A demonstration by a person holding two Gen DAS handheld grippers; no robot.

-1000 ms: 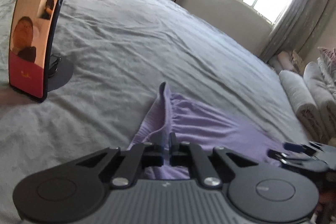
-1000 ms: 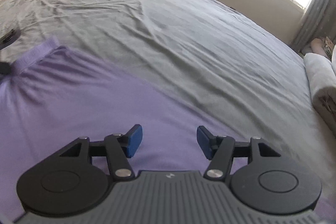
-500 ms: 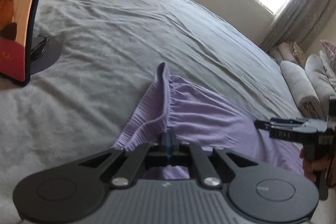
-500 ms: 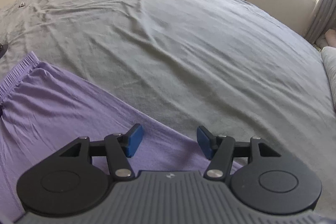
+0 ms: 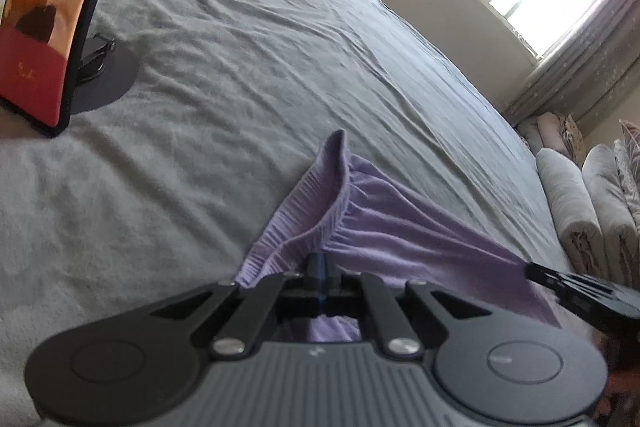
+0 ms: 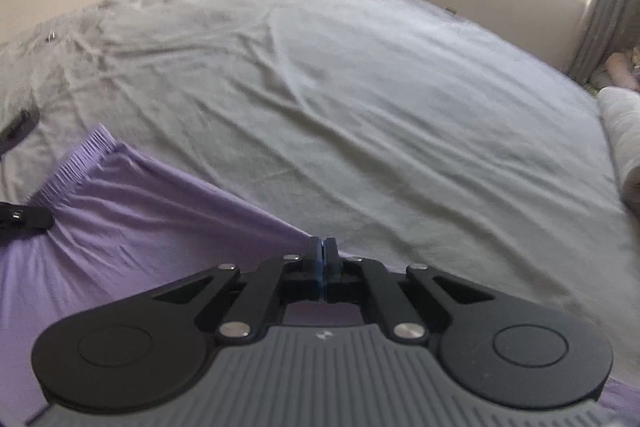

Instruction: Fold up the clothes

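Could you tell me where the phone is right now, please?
The phone stands upright on its round stand at the far left of the left wrist view, on the grey bedsheet, well clear of the purple garment.

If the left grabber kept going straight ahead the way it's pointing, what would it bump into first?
Probably the purple garment itself: the left gripper is already shut on its gathered waistband, which rises just ahead of the fingertips. Past that lies only grey bedspread. The phone stands well off to the left.

left gripper (image 5: 320, 269): fingers pressed together | right gripper (image 6: 322, 259): fingers pressed together
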